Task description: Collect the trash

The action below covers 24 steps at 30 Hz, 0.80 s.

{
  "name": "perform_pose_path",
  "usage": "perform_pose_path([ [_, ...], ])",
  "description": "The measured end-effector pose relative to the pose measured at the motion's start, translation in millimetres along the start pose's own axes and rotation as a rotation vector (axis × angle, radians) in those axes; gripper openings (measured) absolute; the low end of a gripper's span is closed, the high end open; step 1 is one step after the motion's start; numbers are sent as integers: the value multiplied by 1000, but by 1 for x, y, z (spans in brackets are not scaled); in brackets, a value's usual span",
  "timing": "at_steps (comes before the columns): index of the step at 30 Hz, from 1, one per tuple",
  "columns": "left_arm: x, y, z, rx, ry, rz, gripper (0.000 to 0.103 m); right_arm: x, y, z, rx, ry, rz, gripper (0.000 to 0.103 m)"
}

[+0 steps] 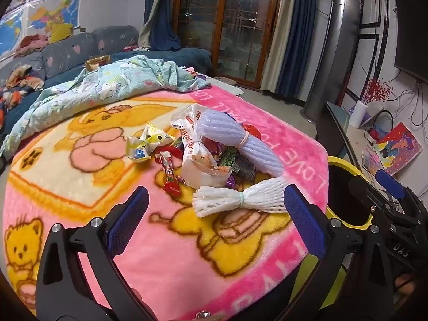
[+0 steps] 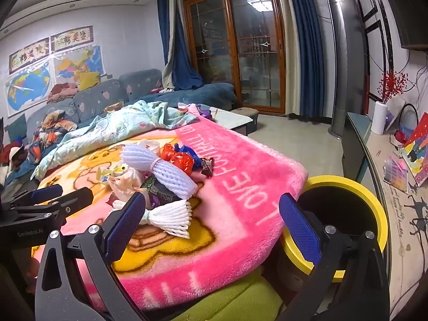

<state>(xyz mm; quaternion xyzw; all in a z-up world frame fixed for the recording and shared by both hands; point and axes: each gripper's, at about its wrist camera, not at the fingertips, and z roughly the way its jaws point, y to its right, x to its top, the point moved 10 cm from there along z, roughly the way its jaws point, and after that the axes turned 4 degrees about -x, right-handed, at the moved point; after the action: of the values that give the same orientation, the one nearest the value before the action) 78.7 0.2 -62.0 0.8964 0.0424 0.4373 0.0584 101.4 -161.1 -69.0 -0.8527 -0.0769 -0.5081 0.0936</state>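
Note:
A pile of trash lies on the pink blanket: a white foam net, a lilac foam net, a white plastic bag and several candy wrappers. My left gripper is open and empty, just short of the white foam net. My right gripper is open and empty, with the white foam net by its left finger. A yellow-rimmed bin stands to the right of the blanket; it also shows in the left wrist view.
A light blue patterned quilt is bunched at the far side of the blanket. A sofa with clothes stands behind. A side table with a vase and papers runs along the right wall. A green cushion lies below the blanket edge.

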Motion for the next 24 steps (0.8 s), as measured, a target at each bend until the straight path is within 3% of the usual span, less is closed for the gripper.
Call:
perform_pose_path([
  [24,1,7,-1,-18,8,-5,93,-1,3,3,-12,1,-2,97],
])
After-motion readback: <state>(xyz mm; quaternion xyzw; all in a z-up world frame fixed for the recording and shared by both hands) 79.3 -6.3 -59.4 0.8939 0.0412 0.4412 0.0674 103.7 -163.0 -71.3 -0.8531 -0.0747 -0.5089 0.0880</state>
